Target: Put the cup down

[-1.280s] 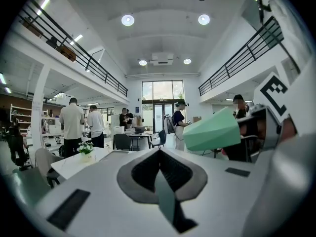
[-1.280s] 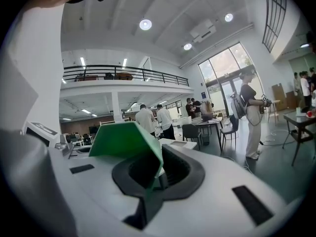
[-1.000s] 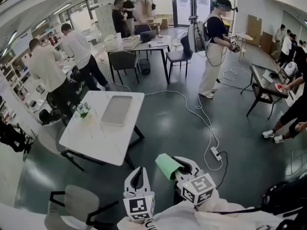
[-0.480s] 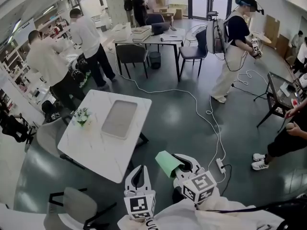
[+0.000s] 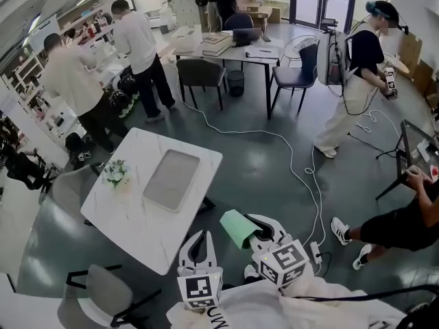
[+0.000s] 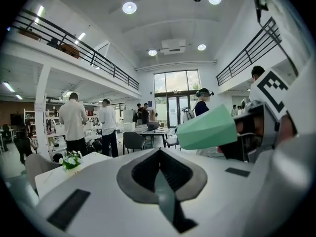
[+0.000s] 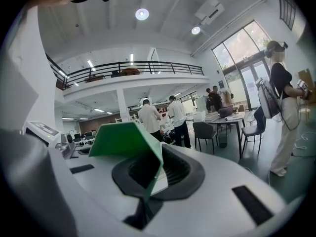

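A white counter [image 5: 130,211] on the left carries a small bunch of flowers [image 5: 114,173] and a grey tray [image 5: 171,179], and the left tool [image 5: 198,237] hangs just off its near corner, clenched tip to tip with nothing in it. To its right, the green cup [image 5: 235,227] is up in the air over the dark floor, off the counter, lying on its side with its mouth towards the counter. The right tool [image 5: 259,230] is grasping the cup, squeezing its wall flat between the jaws.
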Demonstrator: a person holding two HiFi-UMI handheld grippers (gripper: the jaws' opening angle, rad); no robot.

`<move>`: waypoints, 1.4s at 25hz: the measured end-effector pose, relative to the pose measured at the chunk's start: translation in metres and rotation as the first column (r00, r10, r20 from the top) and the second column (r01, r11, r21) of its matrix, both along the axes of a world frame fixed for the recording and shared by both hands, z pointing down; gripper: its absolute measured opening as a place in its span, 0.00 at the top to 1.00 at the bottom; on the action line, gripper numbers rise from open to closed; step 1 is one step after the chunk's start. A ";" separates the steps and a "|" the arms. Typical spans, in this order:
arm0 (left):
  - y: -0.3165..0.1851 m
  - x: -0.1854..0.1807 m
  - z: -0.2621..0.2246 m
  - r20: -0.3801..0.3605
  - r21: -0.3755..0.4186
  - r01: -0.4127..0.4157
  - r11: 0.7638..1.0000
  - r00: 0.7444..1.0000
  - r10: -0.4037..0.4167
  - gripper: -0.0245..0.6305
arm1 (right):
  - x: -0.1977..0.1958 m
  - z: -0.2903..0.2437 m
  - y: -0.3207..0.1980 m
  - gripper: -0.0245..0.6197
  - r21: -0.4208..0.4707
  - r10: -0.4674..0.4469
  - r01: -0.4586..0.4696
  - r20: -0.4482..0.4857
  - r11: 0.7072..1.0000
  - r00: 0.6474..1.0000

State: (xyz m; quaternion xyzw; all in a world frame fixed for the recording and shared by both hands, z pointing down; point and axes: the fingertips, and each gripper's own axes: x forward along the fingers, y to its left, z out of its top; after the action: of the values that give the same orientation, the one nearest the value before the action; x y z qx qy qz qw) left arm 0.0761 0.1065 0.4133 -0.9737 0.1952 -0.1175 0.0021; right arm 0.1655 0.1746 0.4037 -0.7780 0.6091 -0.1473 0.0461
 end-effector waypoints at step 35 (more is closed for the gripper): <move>-0.139 -0.023 0.021 0.044 -0.050 0.090 0.995 0.995 -0.088 0.95 | -0.010 0.026 -0.138 0.93 -0.068 -0.054 0.057 0.042 0.996 0.998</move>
State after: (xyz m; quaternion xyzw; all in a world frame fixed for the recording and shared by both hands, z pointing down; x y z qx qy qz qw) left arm 0.0534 -0.0326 0.4338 -0.9611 0.2352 -0.1429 -0.0245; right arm 0.1555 0.0371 0.4300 -0.7588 0.6238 -0.1852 0.0272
